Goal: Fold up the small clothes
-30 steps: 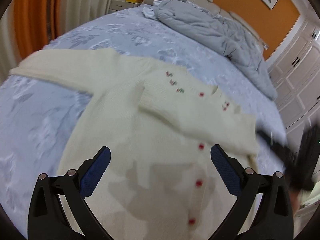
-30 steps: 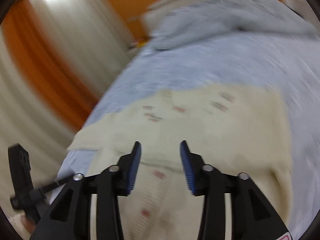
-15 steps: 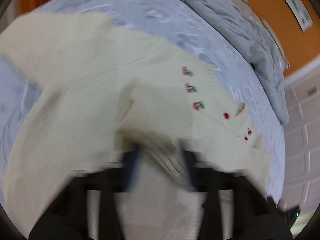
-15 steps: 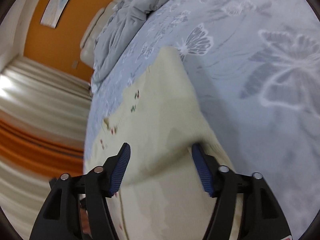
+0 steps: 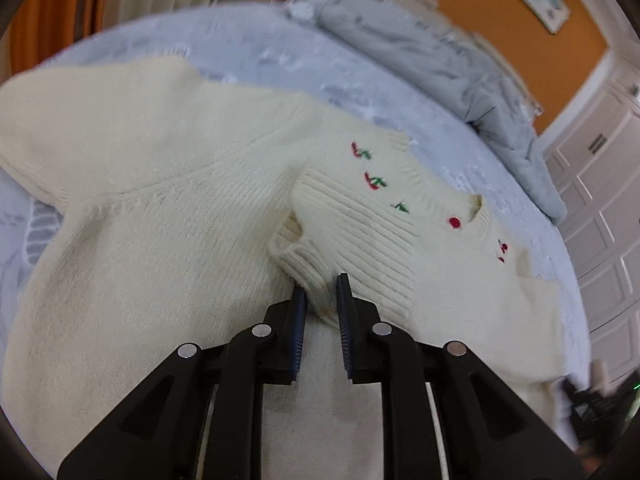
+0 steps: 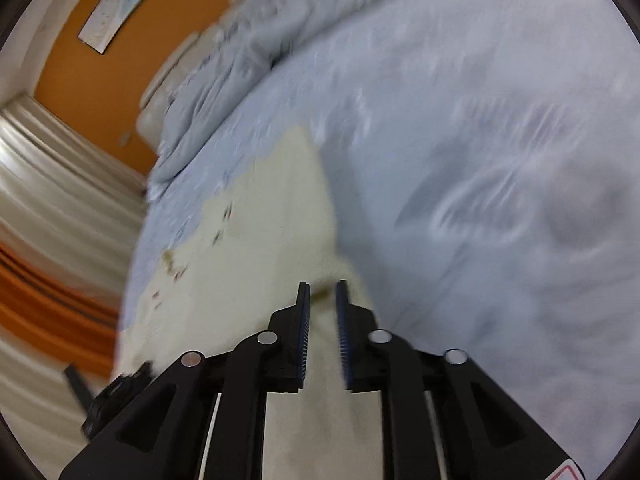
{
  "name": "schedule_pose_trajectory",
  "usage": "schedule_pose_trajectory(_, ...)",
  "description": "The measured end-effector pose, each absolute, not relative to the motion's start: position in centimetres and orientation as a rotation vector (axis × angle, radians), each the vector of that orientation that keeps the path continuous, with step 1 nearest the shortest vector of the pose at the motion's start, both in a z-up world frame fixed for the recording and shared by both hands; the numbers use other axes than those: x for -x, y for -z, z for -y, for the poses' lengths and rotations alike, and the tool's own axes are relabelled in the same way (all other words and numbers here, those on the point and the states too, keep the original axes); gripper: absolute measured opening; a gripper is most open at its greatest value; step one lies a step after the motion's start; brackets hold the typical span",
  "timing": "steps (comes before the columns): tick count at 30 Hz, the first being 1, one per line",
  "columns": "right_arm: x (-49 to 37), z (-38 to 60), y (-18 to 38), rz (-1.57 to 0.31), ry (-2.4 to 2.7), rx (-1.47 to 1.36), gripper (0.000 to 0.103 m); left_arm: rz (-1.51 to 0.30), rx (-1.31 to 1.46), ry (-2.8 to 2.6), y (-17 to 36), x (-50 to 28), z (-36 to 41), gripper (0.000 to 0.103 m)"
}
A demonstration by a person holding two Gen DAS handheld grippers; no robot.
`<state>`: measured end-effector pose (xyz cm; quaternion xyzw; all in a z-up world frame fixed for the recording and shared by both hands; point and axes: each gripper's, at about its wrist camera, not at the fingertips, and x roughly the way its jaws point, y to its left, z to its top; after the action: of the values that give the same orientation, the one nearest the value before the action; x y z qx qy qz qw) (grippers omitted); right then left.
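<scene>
On the bed [image 5: 248, 56], a cream cardigan [image 5: 160, 208] lies spread; the left gripper [image 5: 321, 284] has its jaws pinched on the ribbed sleeve cuff [image 5: 316, 268], the right gripper [image 6: 322, 290] pinched on the cardigan's edge.

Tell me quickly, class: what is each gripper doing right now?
Left gripper: shut on the cuff of the cardigan.
Right gripper: shut on the cardigan's edge.
</scene>
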<state>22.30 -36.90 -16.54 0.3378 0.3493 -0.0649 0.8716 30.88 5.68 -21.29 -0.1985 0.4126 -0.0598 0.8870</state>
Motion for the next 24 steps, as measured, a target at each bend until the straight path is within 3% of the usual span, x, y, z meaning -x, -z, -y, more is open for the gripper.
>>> schedule_pose_trajectory(5,-30.0,29.9,13.6,-0.796,-0.124,-0.523,0.015,-0.808,0.520,0.155,22.3,-30.3,-6.8,0.018)
schedule_pose_trajectory(9,-37.0,20.4,16.8,-0.952,-0.322,-0.373,0.015,-0.801,0.497,0.150,22.3,-30.3,-6.3,0.018)
schedule_pose_trajectory(11,-38.6,19.2,18.7,-1.029,-0.330,-0.356,0.009,-0.800,0.484,0.146,22.2,-30.5,-6.3,0.018)
schedule_pose_trajectory(13,-39.3,22.4,19.8,-1.028,-0.229,-0.370,0.002,-0.798,0.491,0.153,22.4,-30.4,-6.6,0.018)
schedule_pose_trajectory(19,-33.8,42.7,19.8,-0.904,0.234,-0.706,0.000,-0.785,0.489,0.156,22.7,-30.5,-6.7,0.018)
schedule_pose_trajectory(21,-32.0,43.0,18.1,-0.847,0.186,-0.702,0.008,-0.782,0.486,0.154,22.7,-30.4,-6.6,0.018)
schedule_pose_trajectory(24,-29.9,38.1,17.0,-0.860,-0.032,-0.613,0.008,-0.783,0.484,0.153,22.6,-30.4,-6.5,0.018)
